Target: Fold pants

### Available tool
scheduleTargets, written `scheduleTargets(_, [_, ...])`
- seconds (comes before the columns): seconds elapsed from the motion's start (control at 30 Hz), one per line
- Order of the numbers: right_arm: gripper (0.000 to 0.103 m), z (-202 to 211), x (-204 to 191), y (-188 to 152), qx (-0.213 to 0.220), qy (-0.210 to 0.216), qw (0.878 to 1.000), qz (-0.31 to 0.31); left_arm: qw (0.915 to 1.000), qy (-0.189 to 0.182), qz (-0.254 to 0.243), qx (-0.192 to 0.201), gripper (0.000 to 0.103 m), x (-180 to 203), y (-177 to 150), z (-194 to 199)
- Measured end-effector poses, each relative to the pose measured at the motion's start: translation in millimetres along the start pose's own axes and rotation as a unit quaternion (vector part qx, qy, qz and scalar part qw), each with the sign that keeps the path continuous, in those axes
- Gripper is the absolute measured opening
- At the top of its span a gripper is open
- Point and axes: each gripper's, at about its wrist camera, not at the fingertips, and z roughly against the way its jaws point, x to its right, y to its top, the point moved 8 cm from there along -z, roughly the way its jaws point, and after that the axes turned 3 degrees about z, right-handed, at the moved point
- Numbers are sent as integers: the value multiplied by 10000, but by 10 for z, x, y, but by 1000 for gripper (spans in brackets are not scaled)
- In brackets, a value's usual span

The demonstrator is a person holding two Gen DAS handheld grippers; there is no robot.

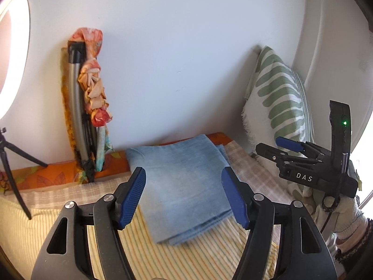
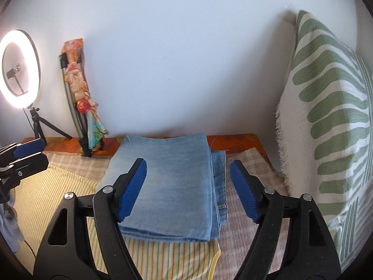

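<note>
Light blue denim pants (image 1: 184,186) lie folded into a flat stack on the striped bed cover, in the right wrist view as pants (image 2: 172,186) with layered edges at the right side. My left gripper (image 1: 183,196) hovers above the stack, jaws wide apart, blue pads touching nothing. My right gripper (image 2: 188,190) also hangs over the stack, open and empty. From the left wrist view the right gripper (image 1: 286,149) shows at the right, held by a gloved hand (image 1: 345,219). The left gripper's fingers (image 2: 28,150) appear at the left edge of the right wrist view.
A green-and-white leaf-print pillow (image 2: 331,121) leans on the wall at the right. A lit ring light (image 2: 19,70) on a small tripod stands at the left. A folded stand wrapped in floral cloth (image 2: 81,98) leans on the wall. An orange strip (image 2: 233,140) borders the bed's far edge.
</note>
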Motion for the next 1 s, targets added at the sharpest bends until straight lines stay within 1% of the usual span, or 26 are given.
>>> scheduleTargets(0.03, [83,84,-11,0,45,-29,10000,-2,10000,4,-4,12,71,4,-16,79])
scheduleTargets(0.1, [94,270,-37,-11,135,-64,9999,-4,10000,22,-8,54,72,25,-47,242])
scheduleTargets(0.13, [97,365,-60,-15,172,-73,9998,1,10000,37,-16,81,73,29,-64,315])
scheduleTargets(0.23, [99,619,-145,-50,249,-82,9996,61,9998,100,-66,135,78,51,-138,547])
scheduleTargets(0.33, [100,834,-249,-117,274,-154,9994,171,9997,168,-100,169,78,72,-223,745])
scheduleTargets(0.5, [102,1174,-468,-265,369,-100,9989,253,9990,285,-207,272,80,84,-380,1074])
scheduleTargets(0.57, [103,1290,-565,-340,409,-45,9988,282,9990,265,-200,295,80,80,-461,1202])
scheduleTargets(0.7, [103,1476,-743,-516,464,-103,9983,324,9989,251,-220,316,80,64,-634,1407])
scheduleTargets(0.8, [103,1579,-851,-662,499,-62,9984,239,9989,260,-280,273,80,50,-770,1514])
scheduleTargets(1.0, [103,1657,-978,-946,488,-137,9986,151,9988,284,-281,270,80,-4,-1025,1645])
